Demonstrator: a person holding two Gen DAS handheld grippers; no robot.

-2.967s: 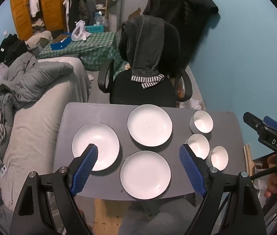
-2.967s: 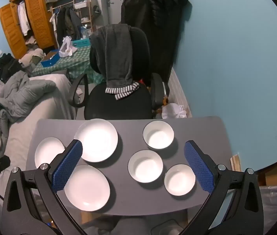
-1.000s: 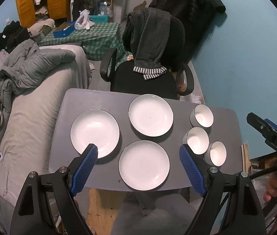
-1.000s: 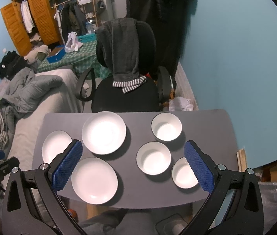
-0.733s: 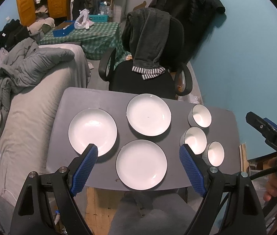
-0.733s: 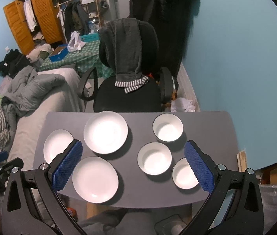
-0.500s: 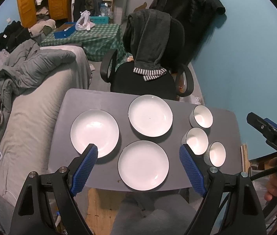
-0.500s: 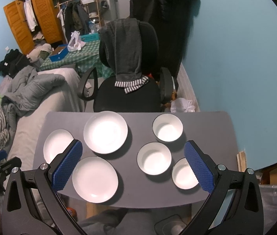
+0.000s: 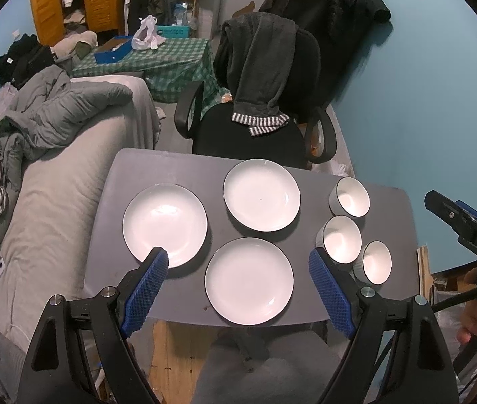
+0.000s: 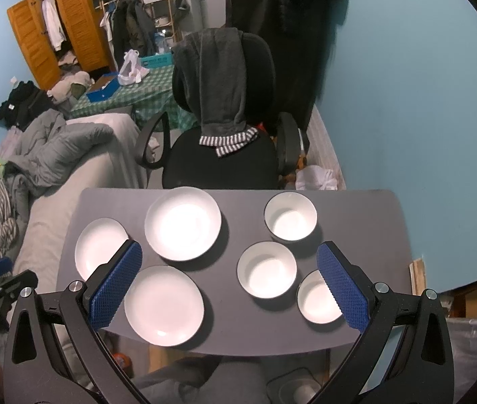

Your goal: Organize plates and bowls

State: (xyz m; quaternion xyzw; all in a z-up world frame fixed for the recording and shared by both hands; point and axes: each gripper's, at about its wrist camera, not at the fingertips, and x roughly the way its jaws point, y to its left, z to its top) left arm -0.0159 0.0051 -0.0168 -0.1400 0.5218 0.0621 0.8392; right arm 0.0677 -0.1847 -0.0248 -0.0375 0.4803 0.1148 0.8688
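Observation:
Three white plates lie on the grey table [image 9: 390, 208]: a left plate [image 9: 165, 224], a far plate [image 9: 261, 199] and a near plate [image 9: 249, 280]. Three white bowls stand at the right: far bowl [image 9: 351, 197], middle bowl [image 9: 341, 239], near bowl [image 9: 375, 262]. In the right wrist view the plates [image 10: 182, 223] lie left and the bowls [image 10: 266, 274] right. My left gripper [image 9: 238, 279] is open and empty, high above the near plate. My right gripper [image 10: 228, 282] is open and empty, high above the table's middle.
A black office chair [image 9: 262, 128] draped with a grey garment stands behind the table. A bed with grey bedding [image 9: 46, 155] runs along the left. A blue wall [image 9: 423, 101] is at the right. The other gripper's body [image 9: 467, 232] shows at the right edge.
Both views shifted only slightly; the table and dishes sit almost where they were. Both grippers stay open. No dish has moved.

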